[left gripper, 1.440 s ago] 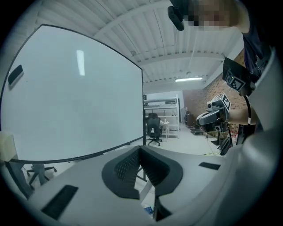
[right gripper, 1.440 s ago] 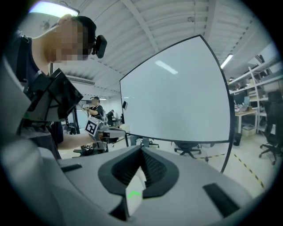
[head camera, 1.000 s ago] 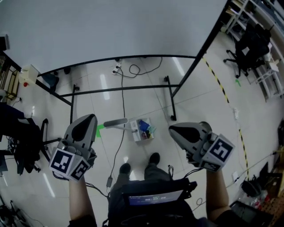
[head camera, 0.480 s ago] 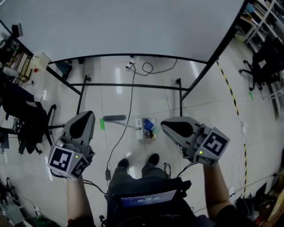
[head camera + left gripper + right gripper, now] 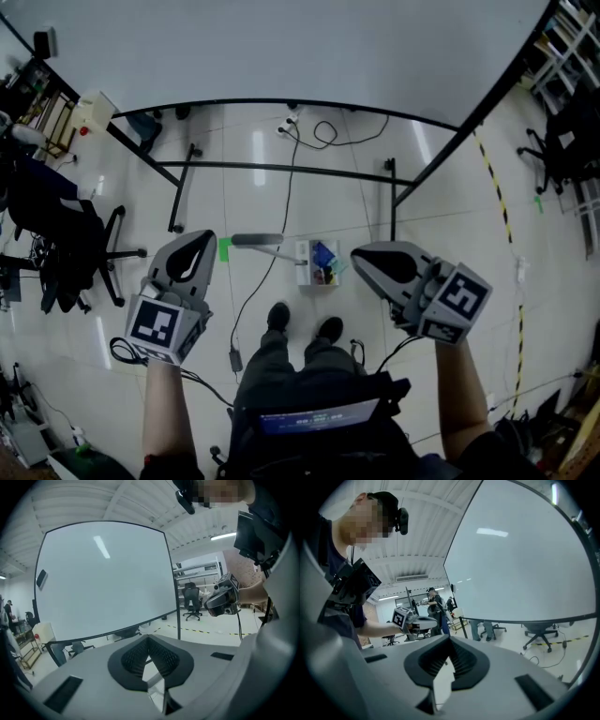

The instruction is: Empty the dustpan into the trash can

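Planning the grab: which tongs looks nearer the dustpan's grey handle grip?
The left tongs, close beside the grip; the right tongs sits by the litter-filled pan.

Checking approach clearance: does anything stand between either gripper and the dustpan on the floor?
Nothing visible does. The dustpan lies on the floor ahead of the feet; the left gripper and right gripper, both shut and empty, hang above it. A cable passes by its handle.

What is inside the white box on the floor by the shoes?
The box holds a heap of coloured scraps, a blue one the plainest. What lies under the heap, and the bottom of the box, is covered.
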The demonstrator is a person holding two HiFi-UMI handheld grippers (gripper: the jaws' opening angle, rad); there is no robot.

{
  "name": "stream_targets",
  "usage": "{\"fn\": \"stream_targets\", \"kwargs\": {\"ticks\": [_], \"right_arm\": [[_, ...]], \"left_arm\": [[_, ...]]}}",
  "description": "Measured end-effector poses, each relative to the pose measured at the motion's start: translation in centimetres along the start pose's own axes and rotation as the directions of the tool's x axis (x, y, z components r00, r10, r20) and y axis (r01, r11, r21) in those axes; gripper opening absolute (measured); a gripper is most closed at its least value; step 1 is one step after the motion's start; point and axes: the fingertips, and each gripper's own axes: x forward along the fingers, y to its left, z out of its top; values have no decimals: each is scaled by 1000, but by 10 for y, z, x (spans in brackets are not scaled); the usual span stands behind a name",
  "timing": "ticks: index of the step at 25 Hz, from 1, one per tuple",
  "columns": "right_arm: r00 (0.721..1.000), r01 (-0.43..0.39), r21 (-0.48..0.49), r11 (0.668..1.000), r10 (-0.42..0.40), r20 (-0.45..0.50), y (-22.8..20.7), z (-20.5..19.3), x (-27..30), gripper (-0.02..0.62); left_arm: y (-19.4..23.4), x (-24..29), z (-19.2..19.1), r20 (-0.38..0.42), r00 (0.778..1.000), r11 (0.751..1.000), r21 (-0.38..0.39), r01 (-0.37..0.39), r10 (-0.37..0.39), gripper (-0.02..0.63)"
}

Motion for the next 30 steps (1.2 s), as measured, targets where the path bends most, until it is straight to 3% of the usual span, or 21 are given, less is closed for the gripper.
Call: {"fn": "stream_targets", "kwargs": {"ticks": [6,11,13,15,16,24,30], "right_arm": [[997,78,-3,997,-78,-14,7,7,33,18],[989,142,13,990,-142,-40,8,2,58,18],[986,164,33,986,-163,-42,6,-3,66,18],[984,176,49,983,-174,-46,6,-7,74,18],[983,181,53,982,-178,-50,6,-9,79,18],[969,240,81,968,-234,-75,2,-9,86,18],[957,276,108,955,-263,-125,3,-25,89,18]], "left_arm": [[21,20,-36,14,995,992,78,101,-103,0],[30,41,-74,-16,972,966,103,236,-236,73],[28,49,-89,-43,957,949,121,289,-286,141],[24,55,-105,-80,936,929,124,349,-342,267],[22,58,-113,-96,927,919,124,373,-363,288],[1,82,-195,-263,858,841,212,498,-442,304],[-8,100,-218,-250,834,821,185,540,-492,304]]}}
